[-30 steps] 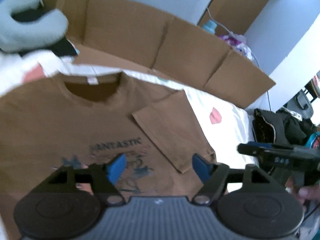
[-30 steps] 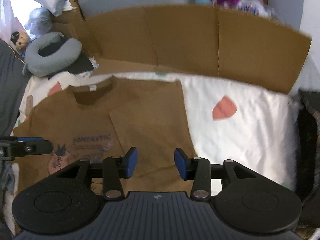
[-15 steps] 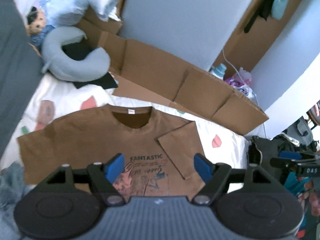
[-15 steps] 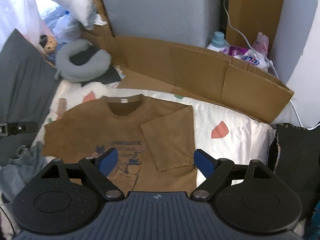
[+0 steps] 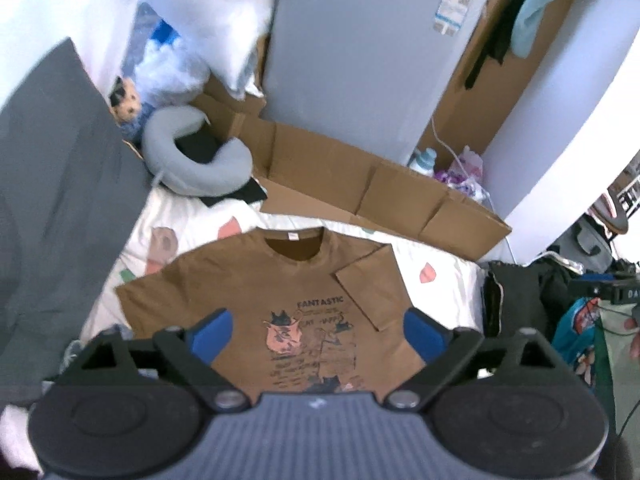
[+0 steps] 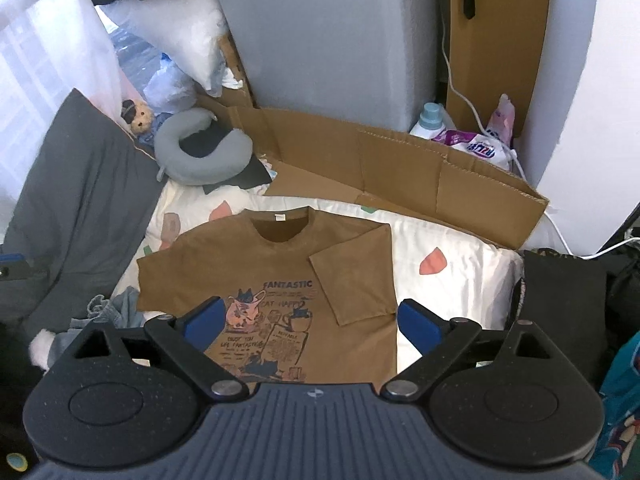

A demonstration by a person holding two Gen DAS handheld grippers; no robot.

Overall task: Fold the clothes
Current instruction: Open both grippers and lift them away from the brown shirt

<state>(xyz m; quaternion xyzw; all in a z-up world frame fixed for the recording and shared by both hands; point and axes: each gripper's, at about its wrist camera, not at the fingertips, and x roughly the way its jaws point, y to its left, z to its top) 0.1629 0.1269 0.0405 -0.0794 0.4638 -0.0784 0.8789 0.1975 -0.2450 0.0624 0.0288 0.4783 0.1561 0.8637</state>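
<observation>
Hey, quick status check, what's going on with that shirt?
Both grippers opening, fingers empty. Brown T-shirt flat on bed, one sleeve folded in. Nothing on it.

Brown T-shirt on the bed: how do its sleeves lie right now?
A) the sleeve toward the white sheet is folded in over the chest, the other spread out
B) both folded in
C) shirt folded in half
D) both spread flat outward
A: on the brown T-shirt, the folded sleeve lies over the chest, while the other sleeve is spread flat.

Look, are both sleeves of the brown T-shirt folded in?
No. Only one sleeve of the brown T-shirt is folded over its front; the other sleeve lies spread out flat.
</observation>
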